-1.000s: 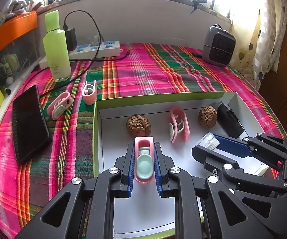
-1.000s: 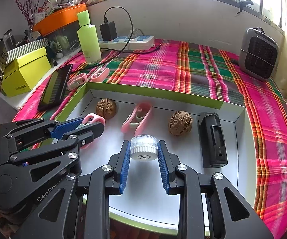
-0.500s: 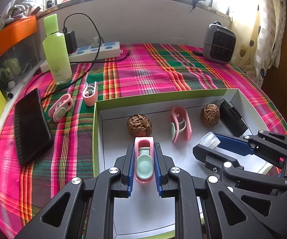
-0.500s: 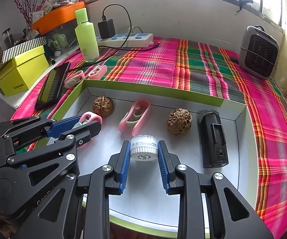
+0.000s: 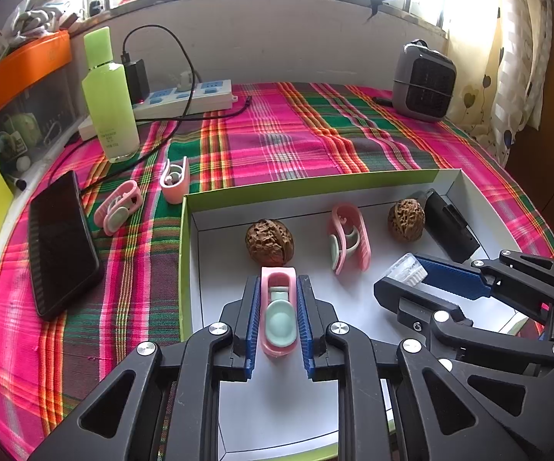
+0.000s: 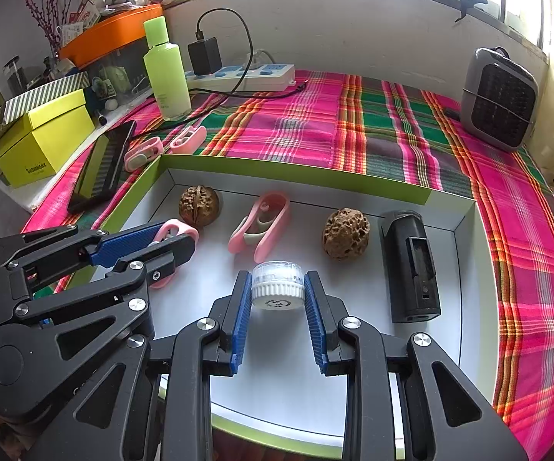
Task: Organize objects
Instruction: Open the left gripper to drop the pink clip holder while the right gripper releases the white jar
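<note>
L tongs [image 5: 279, 299] on clip [image 5: 278, 317], R tongs [image 6: 277, 294] on cap [image 6: 277, 286]

Both tools share one build. The left gripper [image 5: 279, 315] is a black plastic linkage: two wide arms with rounded triangular cut-outs fan out toward 7 and 5 o'clock in its own wrist view, and slimmer bars run up to the fingers. Round silver screw heads mark each pivot, four across the front. The fingers [image 5: 253, 320] carry bright blue ribbed pads with a fine sawtooth edge. The right gripper [image 6: 279, 309] matches it: black arms, triangular windows, silver screws, blue ridged pads. In the right wrist view the left gripper shows from the side at 9 o'clock, with a round black hub at its base and small red parts inside the linkage.
</note>
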Motion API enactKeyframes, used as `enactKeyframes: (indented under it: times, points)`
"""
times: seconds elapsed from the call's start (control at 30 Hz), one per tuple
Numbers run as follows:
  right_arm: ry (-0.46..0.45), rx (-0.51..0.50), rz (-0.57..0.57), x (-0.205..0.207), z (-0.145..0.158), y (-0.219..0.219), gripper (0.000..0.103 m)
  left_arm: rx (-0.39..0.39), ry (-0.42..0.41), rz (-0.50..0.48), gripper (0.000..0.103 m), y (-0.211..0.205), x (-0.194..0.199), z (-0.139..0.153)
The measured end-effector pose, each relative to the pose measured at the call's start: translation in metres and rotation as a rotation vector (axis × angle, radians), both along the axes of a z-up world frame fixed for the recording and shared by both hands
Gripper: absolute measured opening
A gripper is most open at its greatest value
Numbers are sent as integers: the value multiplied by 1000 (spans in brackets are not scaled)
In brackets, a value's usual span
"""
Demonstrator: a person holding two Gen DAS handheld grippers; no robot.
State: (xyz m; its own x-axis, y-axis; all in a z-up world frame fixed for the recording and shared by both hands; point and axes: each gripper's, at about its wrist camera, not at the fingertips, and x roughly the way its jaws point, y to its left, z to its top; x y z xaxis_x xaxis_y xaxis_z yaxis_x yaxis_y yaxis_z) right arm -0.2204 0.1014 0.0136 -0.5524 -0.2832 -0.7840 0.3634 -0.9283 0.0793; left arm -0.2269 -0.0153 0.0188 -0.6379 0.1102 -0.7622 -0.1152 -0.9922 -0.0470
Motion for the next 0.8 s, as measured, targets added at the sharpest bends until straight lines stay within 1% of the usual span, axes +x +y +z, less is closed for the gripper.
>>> enactKeyframes:
  times: [0.2,0.47,0.7,0.8]
  points:
    - [0,1,-7,0,0,1,29,0,1,0,19,0,0,0]
    - [-1,0,-11,0,0,3,29,3,-1,1,25,0,0,0]
    - [0,4,-20,1,0,4,29,2,-4,-3,29,1,2,1]
    - [-1,4,-22,1,1,5,31,2,-6,-2,29,1,2,2]
